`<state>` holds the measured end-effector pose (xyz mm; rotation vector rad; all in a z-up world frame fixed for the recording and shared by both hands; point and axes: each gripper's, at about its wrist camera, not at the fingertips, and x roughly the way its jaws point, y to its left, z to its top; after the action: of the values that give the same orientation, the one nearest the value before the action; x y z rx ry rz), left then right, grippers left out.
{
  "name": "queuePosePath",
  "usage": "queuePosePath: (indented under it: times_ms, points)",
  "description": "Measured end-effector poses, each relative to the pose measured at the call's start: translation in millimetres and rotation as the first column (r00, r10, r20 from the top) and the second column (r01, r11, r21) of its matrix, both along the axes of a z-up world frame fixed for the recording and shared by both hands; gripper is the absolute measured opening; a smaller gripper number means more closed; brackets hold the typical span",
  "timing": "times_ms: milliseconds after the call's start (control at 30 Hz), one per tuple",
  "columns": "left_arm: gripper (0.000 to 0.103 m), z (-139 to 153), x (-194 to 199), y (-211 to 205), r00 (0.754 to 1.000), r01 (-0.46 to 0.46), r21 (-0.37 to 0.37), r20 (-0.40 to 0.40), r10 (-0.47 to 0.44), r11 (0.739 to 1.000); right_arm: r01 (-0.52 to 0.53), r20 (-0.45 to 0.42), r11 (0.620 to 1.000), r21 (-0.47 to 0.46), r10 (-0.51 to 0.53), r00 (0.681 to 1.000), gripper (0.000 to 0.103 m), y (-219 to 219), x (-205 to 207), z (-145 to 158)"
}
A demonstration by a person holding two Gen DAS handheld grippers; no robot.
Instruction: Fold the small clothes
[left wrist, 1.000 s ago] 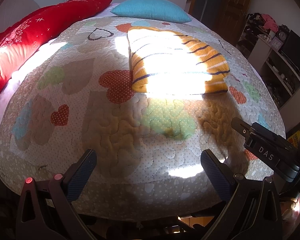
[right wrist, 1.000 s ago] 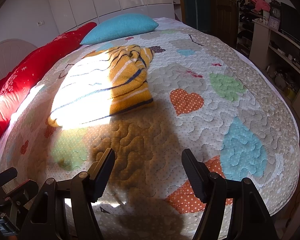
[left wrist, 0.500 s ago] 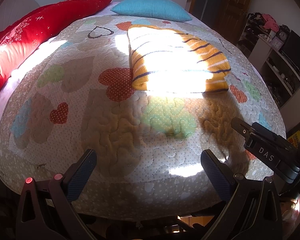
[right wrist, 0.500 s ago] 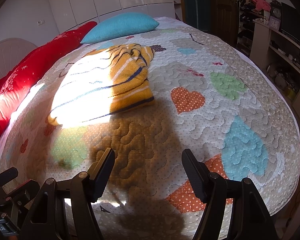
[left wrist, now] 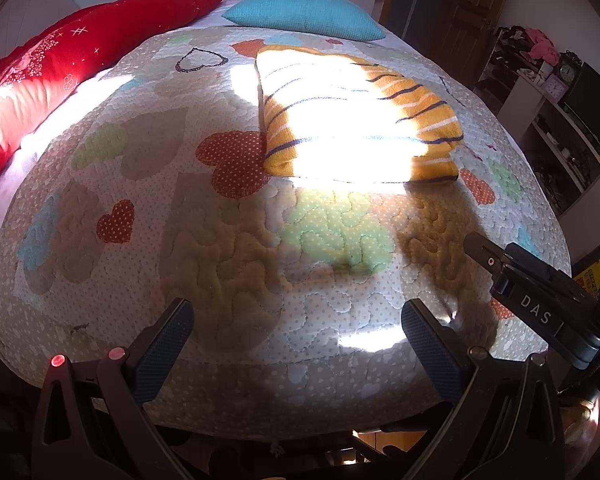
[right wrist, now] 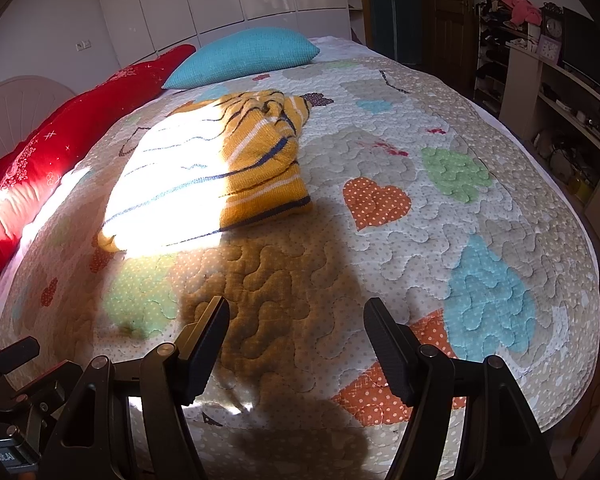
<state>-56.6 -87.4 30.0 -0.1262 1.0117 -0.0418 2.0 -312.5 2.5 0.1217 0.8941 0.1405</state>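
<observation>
A folded yellow sweater with white and dark stripes [left wrist: 356,120] [right wrist: 220,168] lies on the quilted bedspread, half in bright sunlight. Well short of it, above the near edge of the bed, my left gripper [left wrist: 298,316] stands open with nothing between its fingers. My right gripper [right wrist: 296,312] is also open and empty, hovering over the near part of the quilt with the sweater far ahead to the left. In the left wrist view the right gripper's body [left wrist: 540,304] shows at the right edge.
The heart-patterned quilt [left wrist: 220,240] [right wrist: 440,240] covers the bed. A long red pillow [left wrist: 60,60] [right wrist: 60,148] runs along the left side and a turquoise pillow [left wrist: 304,14] [right wrist: 248,56] lies at the head. Cluttered shelves [right wrist: 560,100] stand to the right, wardrobes and a door behind.
</observation>
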Motion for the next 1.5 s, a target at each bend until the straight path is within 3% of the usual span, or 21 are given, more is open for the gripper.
queuePosePath:
  times_ms: [1200, 1500]
  points:
    - [0.103, -4, 6, 8, 1.0, -0.015, 0.004, 0.002, 0.015, 1.0, -0.016, 0.02, 0.999, -0.045, 0.017, 1.0, 0.076, 5, 2, 0]
    - [0.103, 7, 17, 28, 0.995, -0.074, 0.02, 0.061, 0.073, 0.997, -0.04, 0.057, 0.997, -0.065, 0.044, 0.997, 0.077, 13, 15, 11]
